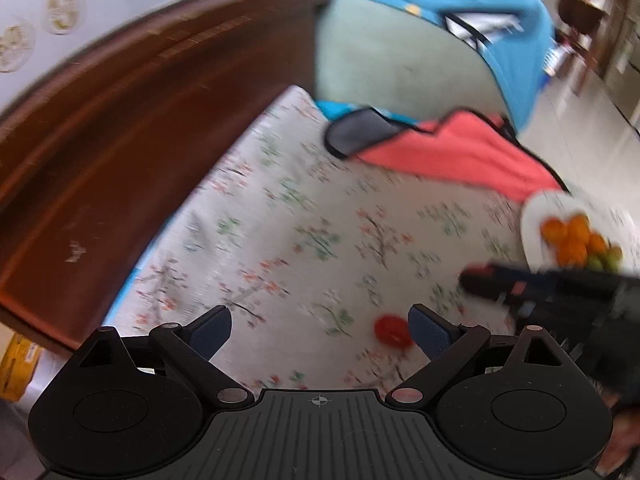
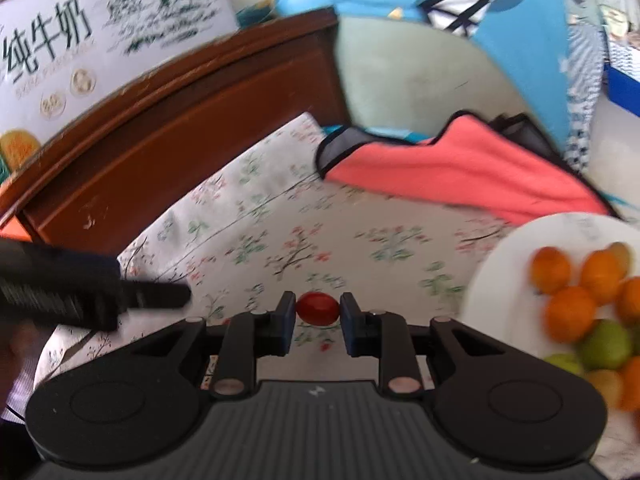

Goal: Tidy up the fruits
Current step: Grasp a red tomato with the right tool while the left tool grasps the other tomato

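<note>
My right gripper is shut on a small red tomato, held just above the floral cloth. A white plate with several orange and green fruits stands to its right. My left gripper is open and empty; a second red tomato lies on the cloth by its right finger. The same plate also shows in the left wrist view, far right. The right gripper shows in the left wrist view, and the left one at the left edge of the right wrist view.
A coral-red cloth lies behind the plate. A dark wooden board borders the cloth on the left, with a milk carton box behind it. A blue and pale green fabric hangs at the back.
</note>
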A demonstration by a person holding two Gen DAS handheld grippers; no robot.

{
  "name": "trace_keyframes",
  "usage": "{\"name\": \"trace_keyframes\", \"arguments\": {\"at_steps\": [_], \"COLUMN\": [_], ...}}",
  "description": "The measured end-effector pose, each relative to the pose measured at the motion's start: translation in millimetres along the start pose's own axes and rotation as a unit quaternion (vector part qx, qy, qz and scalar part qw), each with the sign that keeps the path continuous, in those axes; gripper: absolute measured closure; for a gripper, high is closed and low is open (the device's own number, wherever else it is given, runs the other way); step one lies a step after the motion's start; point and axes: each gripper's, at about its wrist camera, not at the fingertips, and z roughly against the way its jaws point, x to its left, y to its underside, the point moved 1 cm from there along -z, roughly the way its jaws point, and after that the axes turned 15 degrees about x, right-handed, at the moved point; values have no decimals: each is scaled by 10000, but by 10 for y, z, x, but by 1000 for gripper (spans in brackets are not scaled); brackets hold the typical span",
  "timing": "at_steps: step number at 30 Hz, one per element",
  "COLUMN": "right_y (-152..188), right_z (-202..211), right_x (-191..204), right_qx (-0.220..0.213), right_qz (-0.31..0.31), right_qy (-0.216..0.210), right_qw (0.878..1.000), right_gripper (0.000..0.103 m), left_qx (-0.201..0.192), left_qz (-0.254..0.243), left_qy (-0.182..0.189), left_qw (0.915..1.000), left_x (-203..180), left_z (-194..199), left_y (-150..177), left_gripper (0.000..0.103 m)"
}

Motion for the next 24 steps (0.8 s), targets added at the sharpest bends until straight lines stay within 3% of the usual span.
{"name": "trace_keyframes", "arguments": {"at_steps": [9,14,20,24], "right_y": [111,173,143,148], "right_z": [561,785,782,787], "right_x": [-140,-204,-263,-299], "right_qx": [-373,-518,-493,-491], "right_qz": [-616,-1028,-1231,-1307], "right_qy": [150,105,27,61], "right_qw": [9973,9933,9912,9902], "right_gripper": [79,79,79,79], "left_qx": [-249,-339,-319,-309], "left_qz": [-846,-1003,-1047,-1064], "left_qy": [-88,-52,43,105], "left_qw": [9961,9944,9940,9938], "left_x": [-266,-311,-326,-319], "left_z": [-170,-240,-297,-334], "left_y": [150,168,172,186], "left_gripper": [9,17,34,55]}}
